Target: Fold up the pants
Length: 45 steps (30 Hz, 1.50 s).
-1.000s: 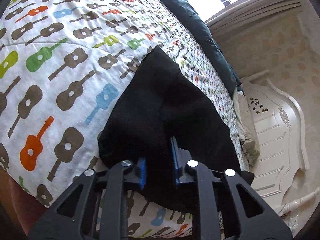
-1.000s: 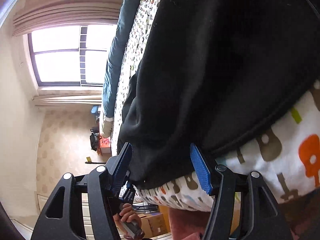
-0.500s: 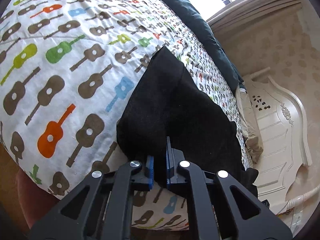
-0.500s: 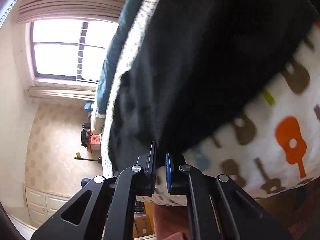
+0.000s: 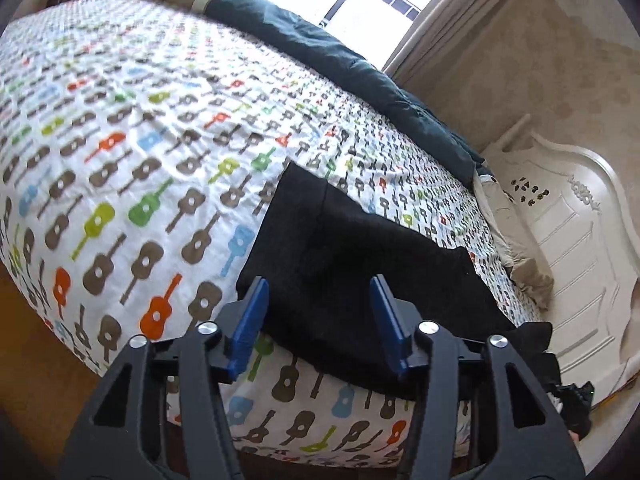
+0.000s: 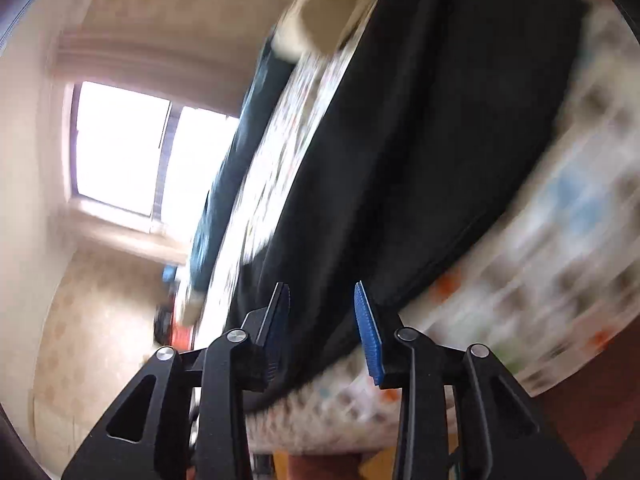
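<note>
**Black pants lying partly folded at the bed's near edge, both grippers released**

The bed (image 5: 120, 128), covered by a white sheet printed with coloured guitars, filled most of the left wrist view. A dark teal blanket (image 5: 340, 68) lay along its far side, and a white carved headboard (image 5: 580, 240) stood at the right. The black pants (image 5: 340, 264) lay on the sheet at the near edge, apparently doubled into a compact slab with one narrower layer showing on top. By that shape at least one fold appeared done; whether a further fold or only smoothing was left could not be judged from these views.

The left gripper (image 5: 320, 320) hovered above the near hem. Its jaws had just been opening and stood moderately wide, with cloth seen behind the gap but nothing pinched. The right gripper (image 6: 322, 332) was at the pants (image 6: 420, 140) from the other side. Its jaws had likewise just been parting, to a narrower gap, and the blue pads did not appear to press on the fabric.

Several things remained unclear. The right wrist view was heavily motion-blurred, so the sheet's pattern and the pants' hem were smeared. The black fabric showed almost no creases, so the number of layers was uncertain. The right end of the pants trailed over the bed's edge, and a small dark object (image 5: 576, 400) there could not be identified.
</note>
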Motion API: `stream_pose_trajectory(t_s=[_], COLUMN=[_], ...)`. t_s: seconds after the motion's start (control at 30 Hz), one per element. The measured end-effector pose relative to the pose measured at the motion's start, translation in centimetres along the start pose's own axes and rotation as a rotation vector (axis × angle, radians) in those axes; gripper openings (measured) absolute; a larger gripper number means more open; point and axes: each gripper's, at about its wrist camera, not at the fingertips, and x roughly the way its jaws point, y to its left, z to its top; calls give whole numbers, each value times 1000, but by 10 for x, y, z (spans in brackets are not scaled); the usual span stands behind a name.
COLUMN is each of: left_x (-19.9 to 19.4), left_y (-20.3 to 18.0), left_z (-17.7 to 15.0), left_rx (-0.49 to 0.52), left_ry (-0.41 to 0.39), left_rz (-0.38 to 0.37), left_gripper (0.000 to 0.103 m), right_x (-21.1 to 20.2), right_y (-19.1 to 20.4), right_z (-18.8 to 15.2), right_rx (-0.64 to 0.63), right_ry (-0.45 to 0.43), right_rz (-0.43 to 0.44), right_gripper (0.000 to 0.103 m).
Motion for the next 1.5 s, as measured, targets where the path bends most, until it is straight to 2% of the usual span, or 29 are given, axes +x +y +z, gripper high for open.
stream_pose_trajectory(t_s=[0.03, 0.17, 0.2, 0.3, 0.33, 0.43, 0.53, 0.6, 0.7, 0.87, 0.93, 1.0, 1.1, 1.17, 1.3, 1.4, 1.5], left_x=[0, 22, 31, 54, 59, 72, 79, 82, 84, 87, 88, 89, 88, 89, 90, 90, 90], left_y=[-8, -34, -40, -53, -55, -60, -59, -57, -54, -58, -60, -61, -58, -56, -54, -55, -56], left_z=[3, 11, 11, 9, 8, 3, -3, -5, -7, -10, -11, -11, -11, -11, -10, -10, -10], left_rx=[23, 62, 63, 68, 63, 47, 34, 18, 9, 36, 49, 56, 43, 26, 8, 13, 19], left_ry=[-13, -10, -4, 27, 38, 67, 97, 105, 108, 104, 104, 104, 102, 104, 107, 110, 111], left_rz=[-1, -20, -26, -15, -18, -13, -2, 2, 4, 14, 23, 25, 15, 7, -1, 0, -1], left_gripper=[69, 77, 79, 80, 80, 83, 84, 85, 87, 91, 91, 91, 91, 91, 91, 92, 92], right_x=[-21, -85, -94, -104, -101, -90, -85, -102, -109, -113, -115, -124, -138, -139, -132, -133, -147], right_y=[-14, -74, -86, -112, -118, -129, -139, -166, -171, -150, -146, -139, -115, -112, -150, -176, -178], right_z=[18, 73, 82, 104, 110, 120, 131, 143, 149, 169, 181, 182, 183, 184, 186, 182, 176], right_rx=[55, 300, 347, 441, 461, 530, 558, 596, 609, 447, 395, 325, 150, 89, 150, 195, 227], right_ry=[-84, -355, -393, -474, -477, -477, -492, -502, -511, -517, -508, -529, -591, -590, -548, -520, -530], right_rz=[-1, 78, 102, 122, 133, 191, 204, 225, 208, 42, 7, -41, -147, -208, -263, -208, -198], right_gripper=[41, 45, 49, 52, 55, 55, 55, 55, 54, 25, 7, 7, 6, 6, 6, 5, 15])
